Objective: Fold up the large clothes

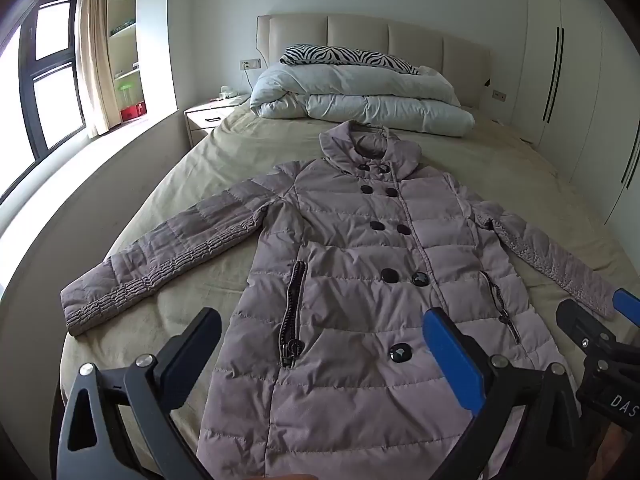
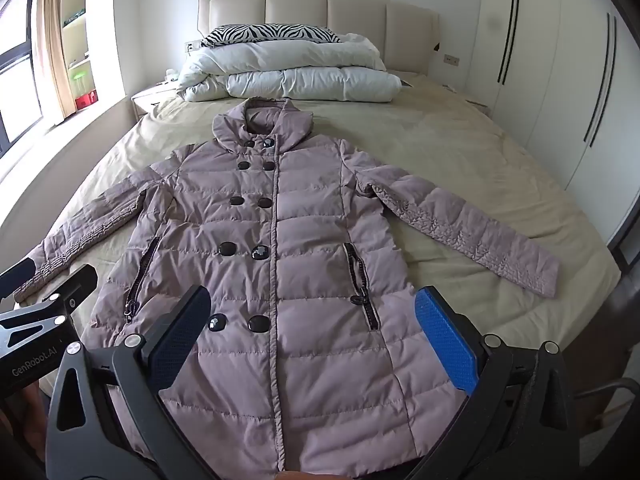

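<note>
Left gripper [image 1: 322, 340], left wrist view: jaws spread wide and holding nothing, one dark pad and one blue pad framing the lower front of the quilted coat [image 1: 360, 280]. Right gripper [image 2: 312, 320], right wrist view: jaws likewise released, poised above the coat's hem region with the button column between the pads.

The coat lies flat and face up on the bed [image 1: 168, 184], buttoned, collar pointing away from both pairs of jaws, hem nearest them. Both sleeves are spread outward from the body.

Differences between views: only the left wrist view shows the full left-hand sleeve [image 1: 160, 256] down to its cuff, well outside the left jaws, and the right gripper's fingertips entering at the frame's right edge. Only the right wrist view shows the whole right-hand sleeve [image 2: 468, 232] to its cuff, beyond the blue pad, and the left gripper's body at the lower left.

Edges and room: bare sheet lies beyond each cuff before the mattress edge. Ahead of the jaws, past the collar, a folded white duvet [image 2: 296, 76] and a zebra-print pillow [image 2: 272, 34] rest against the headboard [image 2: 320, 12]. Wardrobe doors [image 2: 560, 60] flank the bed's right side.
</note>
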